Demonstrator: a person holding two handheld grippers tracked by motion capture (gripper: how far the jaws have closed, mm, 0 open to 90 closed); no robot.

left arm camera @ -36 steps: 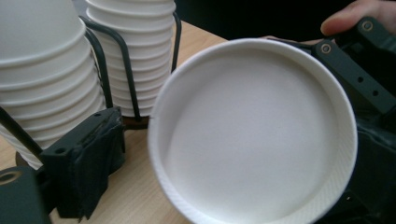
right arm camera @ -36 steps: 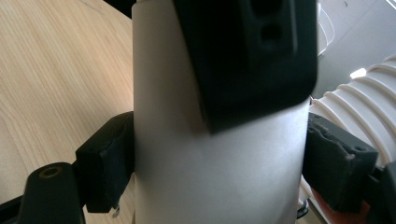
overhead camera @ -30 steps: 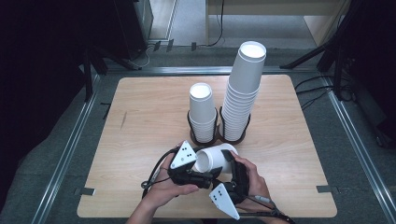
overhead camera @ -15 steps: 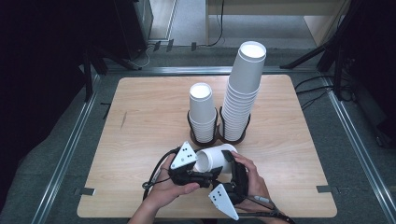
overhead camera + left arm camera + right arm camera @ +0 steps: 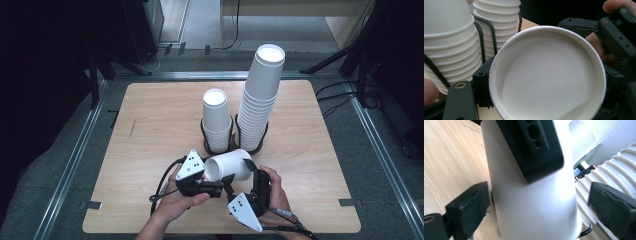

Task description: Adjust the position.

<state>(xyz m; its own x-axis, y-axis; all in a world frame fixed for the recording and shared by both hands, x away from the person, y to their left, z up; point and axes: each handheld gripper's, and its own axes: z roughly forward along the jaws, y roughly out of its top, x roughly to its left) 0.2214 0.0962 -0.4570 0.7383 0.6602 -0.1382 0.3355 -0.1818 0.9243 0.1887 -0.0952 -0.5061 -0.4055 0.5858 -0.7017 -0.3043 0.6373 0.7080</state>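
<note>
Paper cup (image 5: 229, 168) lying sideways near the table's (image 5: 150, 130) front edge, clamped by left gripper (image 5: 212, 186), straddled loosely by right gripper's (image 5: 240, 186) spread jaws.

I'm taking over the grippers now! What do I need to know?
Left gripper: jaws look shut on the white cup, near its rim.
Right gripper: jaws open, one on each side of the cup's wall, with gaps showing.
The cup lies on its side between the two grippers, over the near part of the table, its mouth towards the left gripper.
Behind it, the short stack and the tall stack stand side by side in wire holders.
Done: one cup is separate and in hand.
Left: probably close the right jaws, then put the cup onto a stack. I can't tell which.
</note>
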